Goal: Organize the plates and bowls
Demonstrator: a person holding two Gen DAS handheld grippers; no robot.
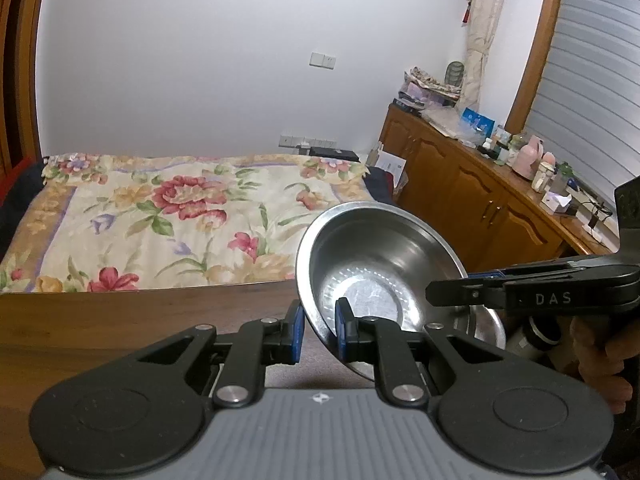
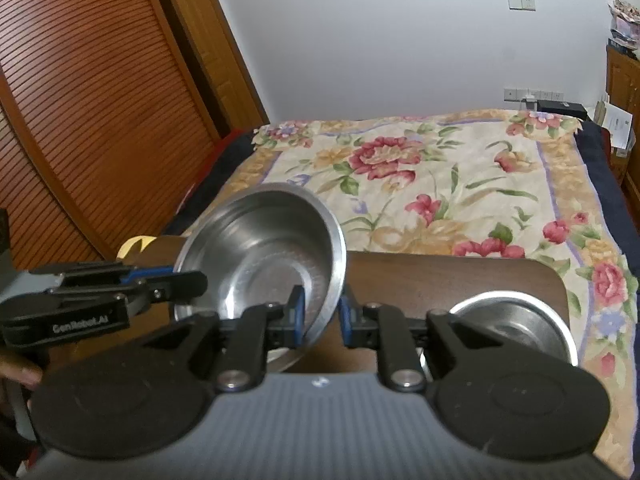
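A shiny steel bowl hangs tilted above the dark wooden table, held by both grippers at once. My left gripper is shut on its near rim, and shows from the side in the right wrist view. On the opposite rim my right gripper is shut too, reaching in from the right in the left wrist view. More steel ware lies just under the lifted bowl. A second steel bowl rests on the table at the right.
A bed with a floral cover lies beyond the table's far edge. A wooden cabinet crowded with bottles lines the right wall. A louvred wooden door stands at the left, with a yellow roll by the table's left corner.
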